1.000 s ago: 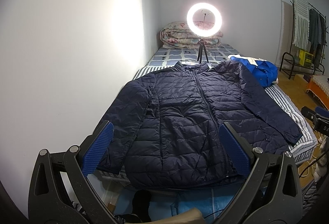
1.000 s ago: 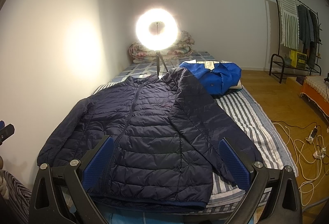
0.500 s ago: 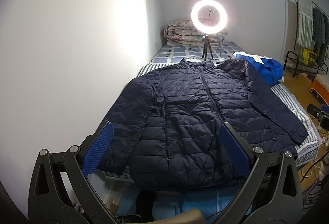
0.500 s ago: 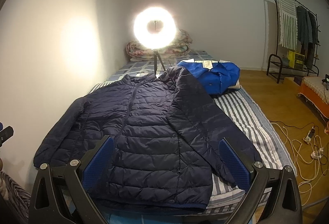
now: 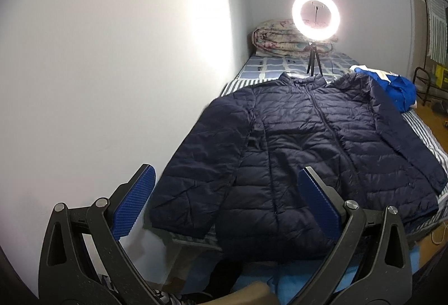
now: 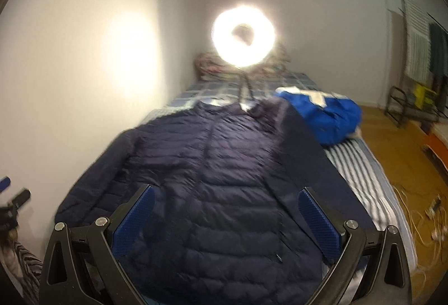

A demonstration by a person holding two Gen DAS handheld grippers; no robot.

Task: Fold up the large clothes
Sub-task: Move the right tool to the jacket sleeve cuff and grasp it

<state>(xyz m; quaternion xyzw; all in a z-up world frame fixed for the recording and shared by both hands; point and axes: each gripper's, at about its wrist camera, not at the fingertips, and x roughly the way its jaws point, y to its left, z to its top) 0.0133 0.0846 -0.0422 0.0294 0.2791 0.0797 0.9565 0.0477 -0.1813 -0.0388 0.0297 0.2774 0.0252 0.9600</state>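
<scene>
A white wall [image 5: 112,67] is seen along the left, with the bed [image 5: 420,123] set against it. In the left wrist view the left gripper [image 5: 224,207] is held above the near edge of the bed, its blue-padded fingers [image 5: 134,204] spread wide with nothing between them. The navy quilted jacket [image 5: 308,151] is laid flat, front up and zipped, collar toward the far end, sleeves spread out to either side. A folded floral quilt [image 5: 280,39] and a lit ring light [image 5: 315,16] on a small tripod are seen at the far end. A blue garment [image 5: 397,92] is bunched just beyond the jacket's right shoulder. In the blurred right wrist view the right gripper [image 6: 226,221] is likewise held apart and empty over the jacket's hem. A clothes rack [image 6: 420,53] and floor cables [image 6: 420,221] are seen at the right.
</scene>
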